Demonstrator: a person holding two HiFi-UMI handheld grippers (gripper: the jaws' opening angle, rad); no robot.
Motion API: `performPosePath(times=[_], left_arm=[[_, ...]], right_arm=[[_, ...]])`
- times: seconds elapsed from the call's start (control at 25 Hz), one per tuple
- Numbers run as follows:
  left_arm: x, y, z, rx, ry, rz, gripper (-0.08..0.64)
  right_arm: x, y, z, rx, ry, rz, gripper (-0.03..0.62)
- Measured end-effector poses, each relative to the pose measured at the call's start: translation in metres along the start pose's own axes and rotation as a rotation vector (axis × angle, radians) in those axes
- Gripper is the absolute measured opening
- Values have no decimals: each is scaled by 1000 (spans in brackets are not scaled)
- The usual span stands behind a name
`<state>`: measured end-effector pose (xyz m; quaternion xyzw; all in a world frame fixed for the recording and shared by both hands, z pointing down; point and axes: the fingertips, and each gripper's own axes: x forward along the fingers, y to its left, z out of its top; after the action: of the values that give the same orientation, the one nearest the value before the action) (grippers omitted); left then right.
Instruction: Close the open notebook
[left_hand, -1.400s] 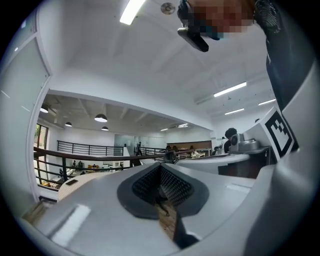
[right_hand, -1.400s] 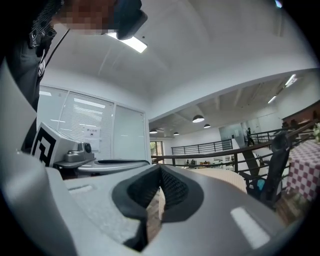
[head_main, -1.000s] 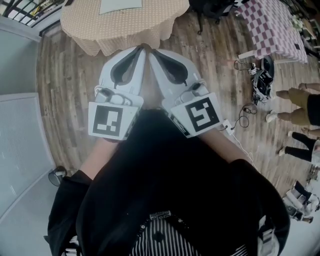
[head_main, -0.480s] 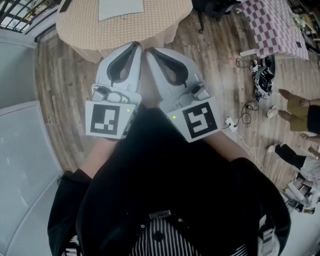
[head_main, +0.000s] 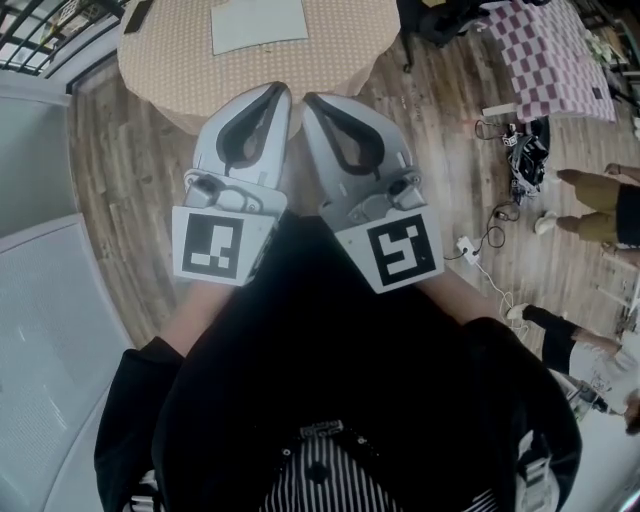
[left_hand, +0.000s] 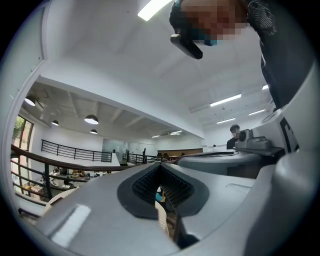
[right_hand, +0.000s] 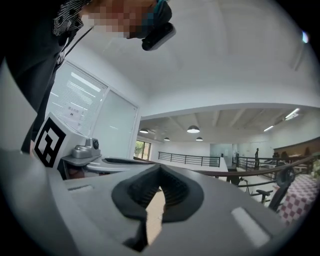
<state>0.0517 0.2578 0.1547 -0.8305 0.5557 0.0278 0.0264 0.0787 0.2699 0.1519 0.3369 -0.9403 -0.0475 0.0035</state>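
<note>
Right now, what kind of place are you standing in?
Probably a big indoor hall or shared workspace: there is a wooden floor, a round cloth-covered table, and a long railing under round ceiling lamps.

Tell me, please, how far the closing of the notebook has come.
Done: nothing yet; the notebook lies flat on the table, untouched. In hand: nothing; the left claw and the right claw are shut and empty, side by side, apart from the notebook. Left: reach the notebook and close it.
</note>
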Motion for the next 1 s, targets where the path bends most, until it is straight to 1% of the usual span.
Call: performPosePath(times=[0.16,0.24,0.44,0.68,0.84,1.0], left_arm=[[-6,36,-2,-4,-6,-14,2],[-11,53,-5,-10,-11,-16,1],[-24,92,-12,-16,-14,-8,0],[-41,132,-15,-43,-12,37,2],[-42,149,-17,-103,-8,24,2],[-39,167,-13,-85,-39,44,2]], right_arm=[[39,12,-7,61,11,-1,2],[56,22,-11,72,17,2,2],[92,46,-14,57,25,28,2],[124,69,-13,51,29,62,0],[139,78,-14,40,34,95,2],[153,81,-19,44,46,116,2]])
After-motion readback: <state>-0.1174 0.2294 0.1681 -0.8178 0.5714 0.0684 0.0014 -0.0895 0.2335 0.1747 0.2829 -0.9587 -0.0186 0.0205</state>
